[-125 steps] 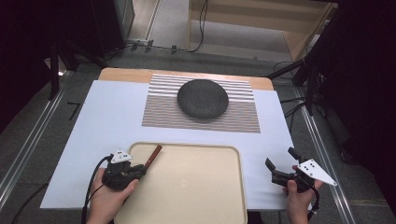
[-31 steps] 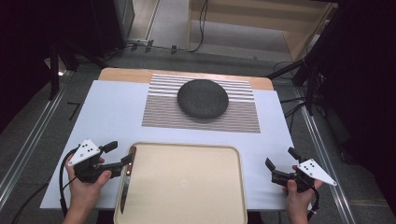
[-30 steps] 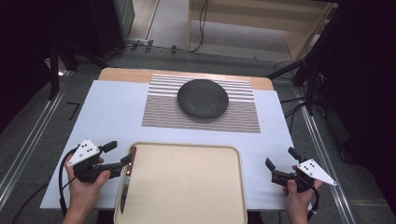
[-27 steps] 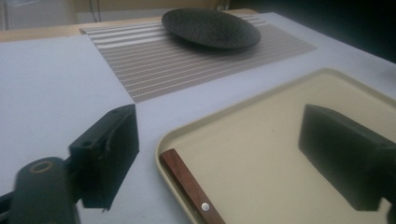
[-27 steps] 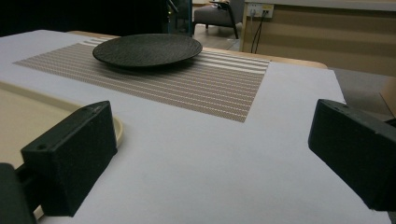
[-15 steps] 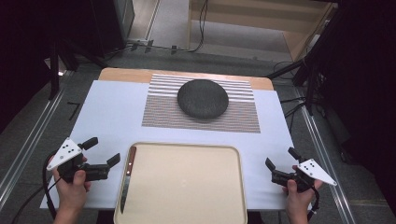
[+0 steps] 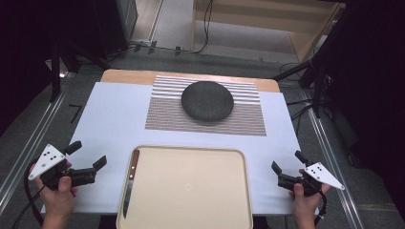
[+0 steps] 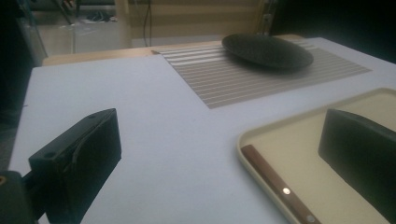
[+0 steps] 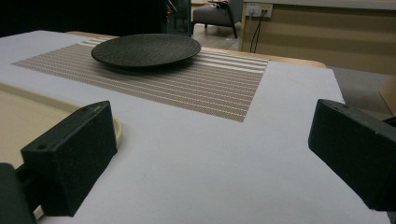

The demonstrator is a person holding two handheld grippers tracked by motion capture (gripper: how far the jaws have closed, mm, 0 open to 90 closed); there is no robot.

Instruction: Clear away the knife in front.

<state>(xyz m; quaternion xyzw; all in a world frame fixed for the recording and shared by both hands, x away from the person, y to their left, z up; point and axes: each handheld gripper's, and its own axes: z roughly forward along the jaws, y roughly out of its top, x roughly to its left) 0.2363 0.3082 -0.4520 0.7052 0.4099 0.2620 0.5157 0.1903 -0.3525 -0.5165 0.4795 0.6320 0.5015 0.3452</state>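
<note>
A knife (image 7: 130,183) with a brown handle (image 8: 275,182) lies along the left inner edge of the beige tray (image 7: 191,149), blade toward me. My left gripper (image 7: 90,153) is on the white sheet to the left of the tray, apart from the knife. Its jaws have just been opening and stand wide with nothing between them (image 8: 219,154). My right gripper (image 7: 286,161) rests to the right of the tray, open and empty (image 9: 210,158). A dark round plate (image 7: 207,100) sits on the striped placemat (image 7: 162,114) at the far middle.
The white sheet (image 7: 110,119) covers the table, and a wooden edge (image 7: 124,75) shows at the back. The tray's rim (image 8: 280,128) rises just right of my left jaws. Metal rails run along both table sides, and cables lie on the floor behind.
My left gripper has let go of the knife and drawn away to the left. The knife stays in the tray. The right gripper has kept still.
</note>
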